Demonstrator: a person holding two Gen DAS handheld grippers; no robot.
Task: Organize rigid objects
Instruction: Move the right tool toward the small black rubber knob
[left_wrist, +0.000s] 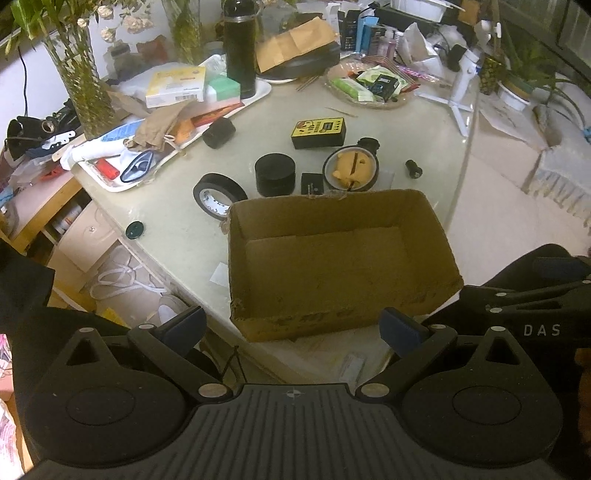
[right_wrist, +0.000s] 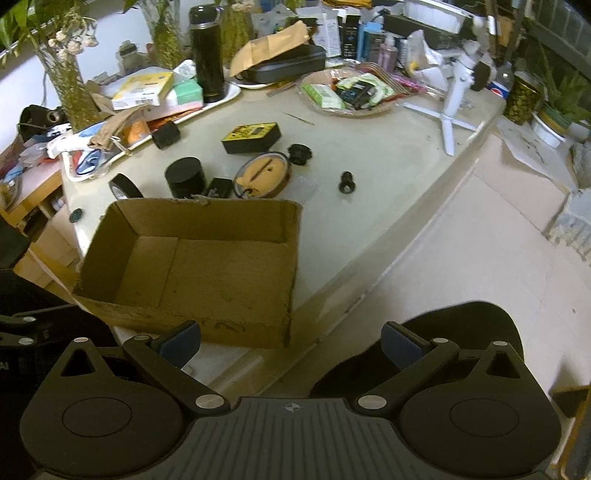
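Nearest the lens, the left tool (left_wrist: 293, 328) has its 2 blue-padded fingers (left_wrist: 184, 325) spread wide apart with nothing between them, and the right tool (right_wrist: 291, 341) is spread apart the same way, also holding nothing. Just ahead of both sits an open brown cardboard box (left_wrist: 332, 302) (right_wrist: 184, 314) on the pale desk (left_wrist: 177, 229) (right_wrist: 388, 177), its inside bare. Beyond the box's far wall, well ahead of the tools, the loose items lie in a cluster: a black roll of tape (left_wrist: 218, 195) (right_wrist: 123, 187) ahead to the left, a short black cylindrical jar (left_wrist: 275, 174) (right_wrist: 184, 177) beside it, a small flat black rectangular piece (left_wrist: 312, 182) (right_wrist: 218, 186), and a round black-rimmed case with a tan insert (left_wrist: 351, 168) (right_wrist: 263, 174). Farther on rest a yellow-topped black rectangular box (left_wrist: 319, 132) (right_wrist: 251, 137), a small black cube-like block (left_wrist: 218, 133) (right_wrist: 166, 134), a black ring-shaped cap (left_wrist: 368, 143) (right_wrist: 300, 153), and a small black knob (left_wrist: 413, 168) (right_wrist: 346, 181) ahead to the right, apart from the rest. A small dark round disc (left_wrist: 134, 229) (right_wrist: 76, 215) lies at the desk's left edge.
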